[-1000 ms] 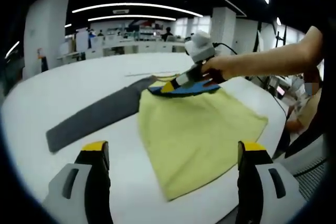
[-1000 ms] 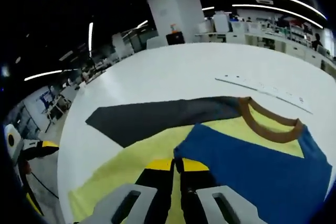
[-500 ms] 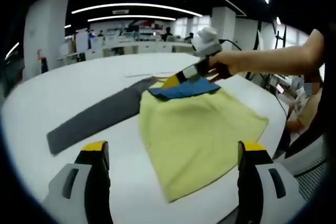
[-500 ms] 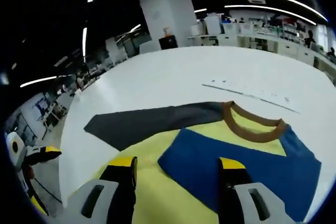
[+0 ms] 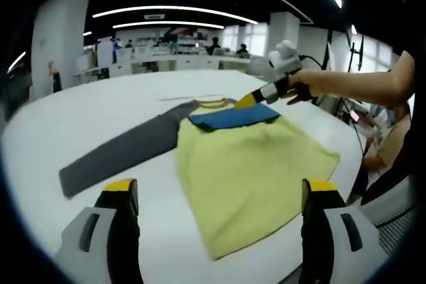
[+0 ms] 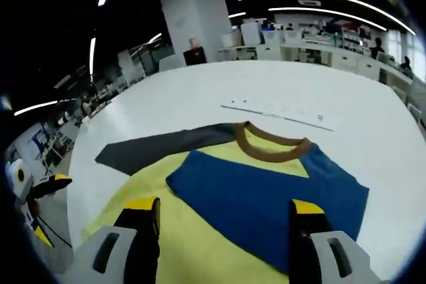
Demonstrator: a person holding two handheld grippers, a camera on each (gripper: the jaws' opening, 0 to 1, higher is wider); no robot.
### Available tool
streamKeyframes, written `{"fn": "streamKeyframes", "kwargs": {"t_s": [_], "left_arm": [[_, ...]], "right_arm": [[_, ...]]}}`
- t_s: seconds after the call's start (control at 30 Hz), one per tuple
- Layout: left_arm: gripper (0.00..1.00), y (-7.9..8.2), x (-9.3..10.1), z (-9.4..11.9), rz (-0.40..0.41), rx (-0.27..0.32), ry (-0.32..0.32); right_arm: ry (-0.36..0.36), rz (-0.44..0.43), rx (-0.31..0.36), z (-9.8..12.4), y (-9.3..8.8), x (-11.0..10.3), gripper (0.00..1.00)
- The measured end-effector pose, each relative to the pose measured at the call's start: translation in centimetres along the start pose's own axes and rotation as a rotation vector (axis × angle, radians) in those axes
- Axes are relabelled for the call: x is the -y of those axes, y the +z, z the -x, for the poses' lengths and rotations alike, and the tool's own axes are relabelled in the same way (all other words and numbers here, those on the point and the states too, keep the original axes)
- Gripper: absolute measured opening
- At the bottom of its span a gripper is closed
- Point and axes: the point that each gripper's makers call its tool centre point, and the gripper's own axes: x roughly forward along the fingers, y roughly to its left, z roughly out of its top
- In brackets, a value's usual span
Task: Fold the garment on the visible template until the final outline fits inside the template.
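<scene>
Yellow long-sleeved cloth garment [image 5: 249, 164] lay flat on the round white table [image 5: 100, 108], its blue sleeve [image 6: 266, 194] folded across the chest below the brown ribbed collar [image 6: 269, 145]. Dark grey sleeve [image 5: 116, 151] stretched out sideways on the tabletop. L gripper [image 5: 216, 194] hung near the hem edge, jaws spread wide, nothing between them. R gripper [image 6: 223, 211] hovered over the blue sleeve, jaws apart & empty; in left gripper view it sat just above the collar end, held by a person's hand [image 5: 313, 86]. Thin white ruler-like strip [image 6: 276, 112] lay beyond the collar
</scene>
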Motion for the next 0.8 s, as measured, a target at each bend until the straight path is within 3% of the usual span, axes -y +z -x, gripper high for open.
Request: {"fn": "streamKeyframes", "kwargs": {"t_s": [0.4,0.8], "left_arm": [[0.99,-0.5,-0.6,0.2,-0.003,-0.004,0.008],[0.99,0.3,0.7,0.4,-0.009,-0.006,0.011]], "right_arm": [[-0.063,-0.006,-0.011,3.3,-2.7,4.0,0.75],[-0.139,-0.058,-0.028,5.9,-5.4,8.0,0.65]]}}
